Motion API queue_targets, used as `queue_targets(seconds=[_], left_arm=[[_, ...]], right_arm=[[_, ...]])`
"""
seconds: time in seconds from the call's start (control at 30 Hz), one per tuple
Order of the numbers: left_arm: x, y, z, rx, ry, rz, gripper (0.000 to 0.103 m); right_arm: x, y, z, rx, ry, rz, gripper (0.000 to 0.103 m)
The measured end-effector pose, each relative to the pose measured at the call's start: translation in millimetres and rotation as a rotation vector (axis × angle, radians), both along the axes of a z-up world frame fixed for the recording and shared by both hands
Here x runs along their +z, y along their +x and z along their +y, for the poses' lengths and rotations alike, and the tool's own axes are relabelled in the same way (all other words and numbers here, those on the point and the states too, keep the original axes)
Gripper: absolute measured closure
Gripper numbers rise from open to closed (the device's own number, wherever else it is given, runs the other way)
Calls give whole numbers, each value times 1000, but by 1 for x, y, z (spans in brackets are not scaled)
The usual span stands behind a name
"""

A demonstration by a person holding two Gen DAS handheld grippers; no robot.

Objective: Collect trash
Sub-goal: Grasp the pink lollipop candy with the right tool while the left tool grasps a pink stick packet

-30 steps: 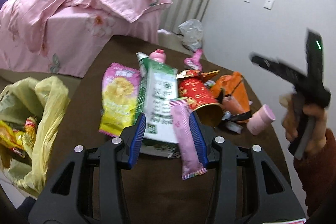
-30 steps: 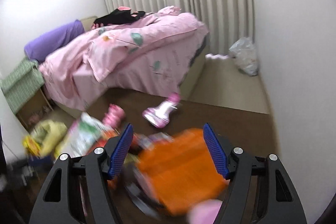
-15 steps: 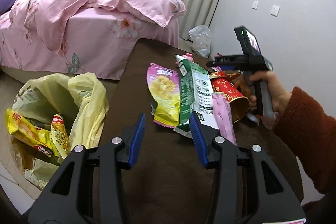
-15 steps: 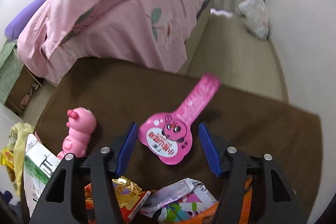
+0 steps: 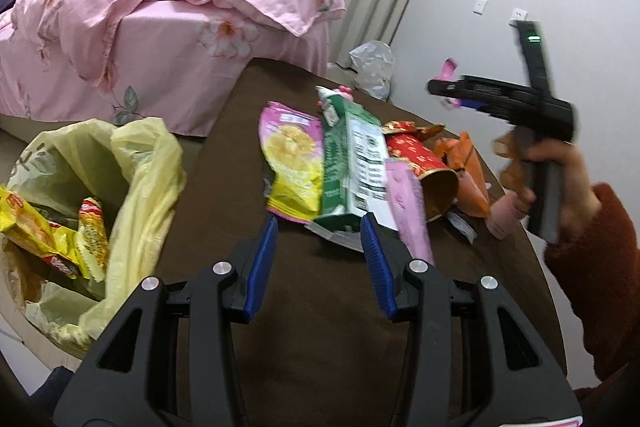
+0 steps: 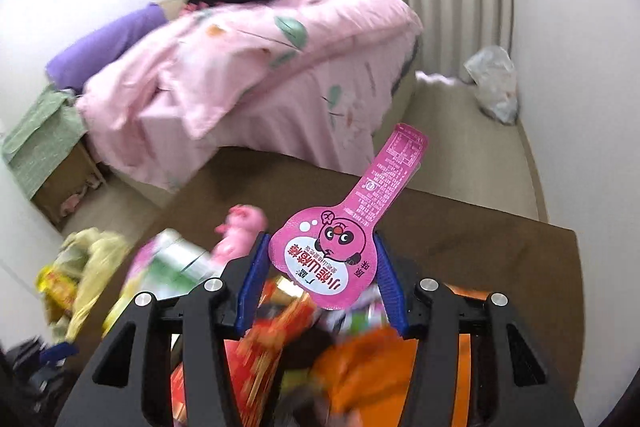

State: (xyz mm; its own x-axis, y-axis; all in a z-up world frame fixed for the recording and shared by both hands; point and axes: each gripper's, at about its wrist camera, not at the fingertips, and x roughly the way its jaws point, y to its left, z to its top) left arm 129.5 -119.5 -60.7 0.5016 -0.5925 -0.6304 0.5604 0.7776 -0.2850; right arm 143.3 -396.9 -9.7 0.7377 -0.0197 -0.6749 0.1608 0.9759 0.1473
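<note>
My right gripper (image 6: 318, 259) is shut on a pink spoon-shaped snack packet (image 6: 344, 239) and holds it lifted above the brown table (image 6: 500, 259). It also shows in the left wrist view (image 5: 452, 93), raised at the right, with the packet's tip (image 5: 449, 67) sticking out. My left gripper (image 5: 320, 239) is open and empty, low over the table (image 5: 320, 327), just short of a green carton (image 5: 348, 167). Beside the carton lie a yellow-pink chip bag (image 5: 294, 163), a pink wrapper (image 5: 406, 207), a red cup (image 5: 424, 167) and an orange bag (image 5: 468, 171).
A yellow trash bag (image 5: 100, 179) with wrappers inside stands open at the table's left edge. A pink toy (image 6: 240, 227) lies at the far side of the pile. A bed with a pink duvet (image 5: 160, 19) stands behind. A white plastic bag (image 5: 372, 67) lies on the floor by the wall.
My right gripper closed on the pink packet and lifted it off the table. My left gripper shifted slightly and stays open.
</note>
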Motion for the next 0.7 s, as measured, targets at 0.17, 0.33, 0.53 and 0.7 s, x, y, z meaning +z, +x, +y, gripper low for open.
queue_targets(seconds=[0.17,0.33,0.53,0.7], left_arm=[[4,-2,-20,-34,-6,25,62],[14,6,-48,-104,-42,56,62],[5,30,-82,-117,-9,122,62],[-5,42,-91,-107,24,168,62]], right_arm=[[16,-72,13,52,-24,-38,55],[15,-127,15,41,-26,-63,55],[-3,-174,18,20,-12,-70,55],[-14,-189,22,33,-4,-72,55]])
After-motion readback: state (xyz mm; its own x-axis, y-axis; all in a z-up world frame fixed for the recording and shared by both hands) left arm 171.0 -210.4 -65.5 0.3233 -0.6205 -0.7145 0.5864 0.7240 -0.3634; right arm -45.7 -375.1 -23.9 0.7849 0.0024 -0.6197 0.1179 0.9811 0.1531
